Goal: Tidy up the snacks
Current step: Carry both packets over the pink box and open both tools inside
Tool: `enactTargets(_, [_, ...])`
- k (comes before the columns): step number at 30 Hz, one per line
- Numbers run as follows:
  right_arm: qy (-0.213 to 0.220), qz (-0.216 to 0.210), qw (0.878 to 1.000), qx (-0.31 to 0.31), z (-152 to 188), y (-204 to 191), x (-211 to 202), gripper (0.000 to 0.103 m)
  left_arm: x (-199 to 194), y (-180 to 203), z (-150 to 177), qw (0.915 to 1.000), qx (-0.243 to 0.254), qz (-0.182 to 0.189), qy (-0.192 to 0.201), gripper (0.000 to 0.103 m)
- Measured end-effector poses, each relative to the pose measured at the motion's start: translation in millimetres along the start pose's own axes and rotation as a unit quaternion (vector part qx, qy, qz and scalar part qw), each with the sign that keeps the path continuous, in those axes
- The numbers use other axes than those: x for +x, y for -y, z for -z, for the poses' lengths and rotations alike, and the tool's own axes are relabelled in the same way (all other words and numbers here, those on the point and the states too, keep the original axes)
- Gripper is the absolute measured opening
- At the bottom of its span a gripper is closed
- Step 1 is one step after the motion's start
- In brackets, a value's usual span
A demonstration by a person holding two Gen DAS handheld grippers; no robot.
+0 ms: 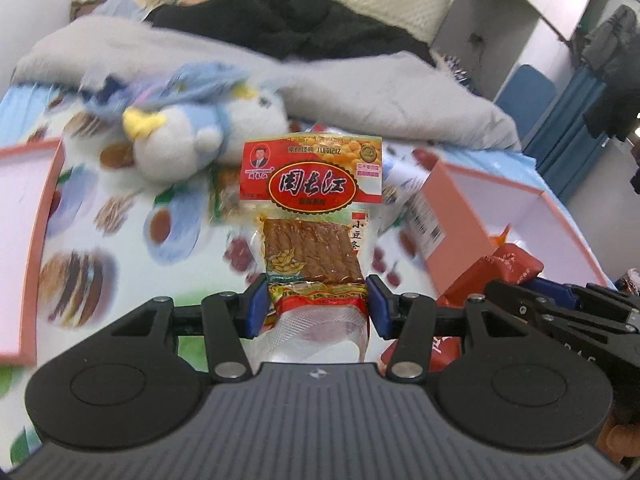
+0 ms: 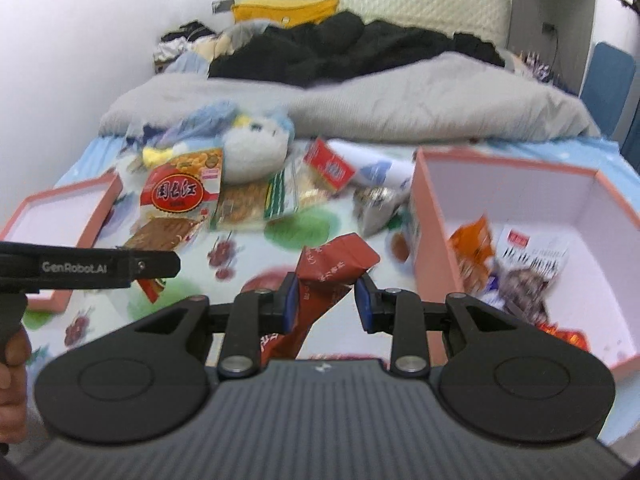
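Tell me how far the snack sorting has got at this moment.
Done: a few packets already lie in the pink box. In hand: left gripper holds the tofu packet, right gripper the brown packet, both off the bed. Left: several snacks near the plush.
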State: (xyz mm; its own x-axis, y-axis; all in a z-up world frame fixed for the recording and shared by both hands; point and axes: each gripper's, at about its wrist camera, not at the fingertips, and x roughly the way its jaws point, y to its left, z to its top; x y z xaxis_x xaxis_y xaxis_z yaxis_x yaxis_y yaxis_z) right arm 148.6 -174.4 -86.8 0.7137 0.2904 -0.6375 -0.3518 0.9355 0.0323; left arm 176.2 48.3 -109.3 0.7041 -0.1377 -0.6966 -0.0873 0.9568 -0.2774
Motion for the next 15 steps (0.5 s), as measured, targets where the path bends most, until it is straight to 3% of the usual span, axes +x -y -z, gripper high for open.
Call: enactTargets(15, [0.099, 0.052, 0.994, -0.014, -87.7, 60.1, -49.9, 0.033, -21.6, 85.8, -95.4, 0.9949, 0.039, 0.063, 0.068, 0.056])
